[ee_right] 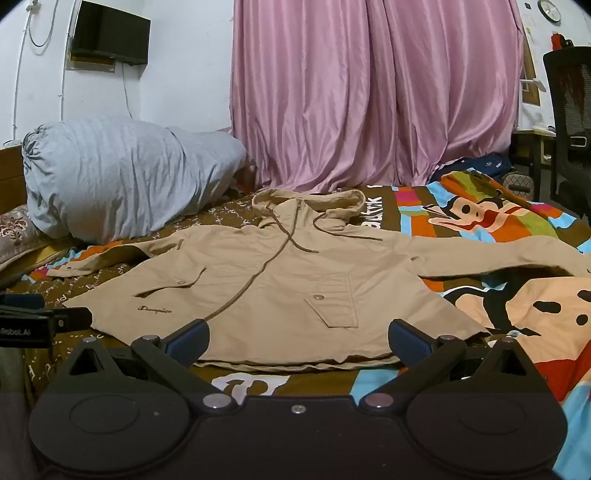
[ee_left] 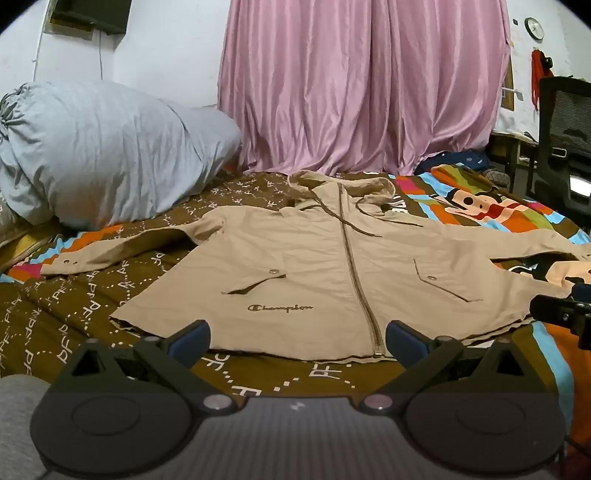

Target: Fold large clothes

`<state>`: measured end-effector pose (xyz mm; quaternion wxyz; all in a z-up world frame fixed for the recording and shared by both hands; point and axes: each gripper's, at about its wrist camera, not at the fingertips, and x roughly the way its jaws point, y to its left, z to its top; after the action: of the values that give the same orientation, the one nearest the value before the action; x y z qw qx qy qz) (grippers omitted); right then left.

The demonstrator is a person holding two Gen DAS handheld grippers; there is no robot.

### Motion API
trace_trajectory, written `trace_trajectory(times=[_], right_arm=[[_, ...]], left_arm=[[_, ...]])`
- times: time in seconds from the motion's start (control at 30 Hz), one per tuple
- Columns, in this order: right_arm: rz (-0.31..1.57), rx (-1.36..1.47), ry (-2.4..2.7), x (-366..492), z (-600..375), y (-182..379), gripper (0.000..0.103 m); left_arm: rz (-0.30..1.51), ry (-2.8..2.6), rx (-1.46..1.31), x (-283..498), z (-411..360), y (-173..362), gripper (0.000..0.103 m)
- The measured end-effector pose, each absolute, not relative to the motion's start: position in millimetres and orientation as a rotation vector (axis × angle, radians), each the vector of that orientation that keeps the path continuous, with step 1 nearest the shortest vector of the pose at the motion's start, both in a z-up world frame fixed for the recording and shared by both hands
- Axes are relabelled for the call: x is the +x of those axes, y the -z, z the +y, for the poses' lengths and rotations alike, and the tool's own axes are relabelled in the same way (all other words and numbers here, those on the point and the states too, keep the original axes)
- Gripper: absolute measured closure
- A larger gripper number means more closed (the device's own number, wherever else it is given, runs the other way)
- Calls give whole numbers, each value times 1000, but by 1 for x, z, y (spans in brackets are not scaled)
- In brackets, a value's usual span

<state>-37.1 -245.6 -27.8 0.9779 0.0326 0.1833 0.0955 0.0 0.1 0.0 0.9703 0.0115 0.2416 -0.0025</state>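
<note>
A home bedroom: a bed (ee_left: 110, 302) under a patterned cartoon sheet, a grey pillow (ee_left: 110, 155) at its head, pink curtains (ee_left: 362, 85) behind, and a wall-mounted television (ee_right: 110, 33).

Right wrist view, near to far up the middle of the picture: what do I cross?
Right gripper, jaws open and empty → jacket hem → jacket's right-hand pocket flap → drawstring → hood → pink curtain.

left hand-held gripper (ee_left: 297, 338) agape, right hand-held gripper (ee_right: 298, 338) agape
</note>
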Motion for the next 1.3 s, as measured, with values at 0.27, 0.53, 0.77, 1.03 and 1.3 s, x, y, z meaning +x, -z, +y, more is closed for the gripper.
trace_trajectory(times=[0.27, 0.53, 0.77, 1.03, 1.3], right_arm=[[375, 74, -194, -37, -245, 28, 0], [379, 79, -189, -37, -246, 29, 1], [380, 81, -188, -36, -246, 29, 0], [381, 82, -189, -36, -246, 30, 0], [381, 83, -189, -36, -246, 29, 1]], left_arm=[[488, 1, 33, 0, 0, 0, 0], [490, 0, 36, 0, 0, 0, 0], [491, 2, 38, 0, 0, 0, 0], [492, 2, 39, 0, 0, 0, 0], [492, 1, 40, 0, -1, 0, 0]])
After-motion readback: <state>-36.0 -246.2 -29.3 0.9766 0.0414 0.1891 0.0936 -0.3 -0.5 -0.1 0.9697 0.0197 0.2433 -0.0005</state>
